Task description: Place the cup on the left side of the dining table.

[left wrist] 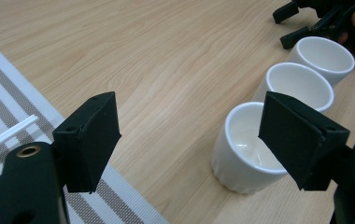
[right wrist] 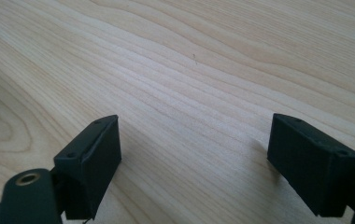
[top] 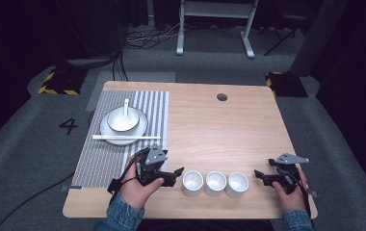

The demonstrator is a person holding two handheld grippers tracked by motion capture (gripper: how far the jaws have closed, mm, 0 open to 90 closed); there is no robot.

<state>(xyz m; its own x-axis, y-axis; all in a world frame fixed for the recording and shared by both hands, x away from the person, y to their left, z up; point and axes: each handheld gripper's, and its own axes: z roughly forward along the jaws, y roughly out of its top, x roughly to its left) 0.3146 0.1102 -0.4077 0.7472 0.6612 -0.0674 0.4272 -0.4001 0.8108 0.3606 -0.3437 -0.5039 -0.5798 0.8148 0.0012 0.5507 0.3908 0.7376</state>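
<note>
Three white cups stand in a row near the table's front edge: left cup (top: pixel 192 183) (left wrist: pixel 245 149), middle cup (top: pixel 215 183) (left wrist: pixel 297 86), right cup (top: pixel 237 184) (left wrist: pixel 325 53). My left gripper (top: pixel 175 173) (left wrist: pixel 189 137) is open just left of the left cup, its right jaw in front of that cup's rim. My right gripper (top: pixel 262 175) (right wrist: pixel 194 158) is open, low over bare wood to the right of the right cup, nothing between its jaws. In the left gripper view the right gripper (left wrist: pixel 301 25) appears beyond the far cup.
A striped placemat (top: pixel 118 134) (left wrist: pixel 7 93) covers the table's left side. On it sit a white plate (top: pixel 140 129), a bowl (top: pixel 122 120) with a spoon (top: pixel 125 107), and white chopsticks (top: pixel 125 137) laid across the plate's front. A round cable hole (top: pixel 222 97) is at the back.
</note>
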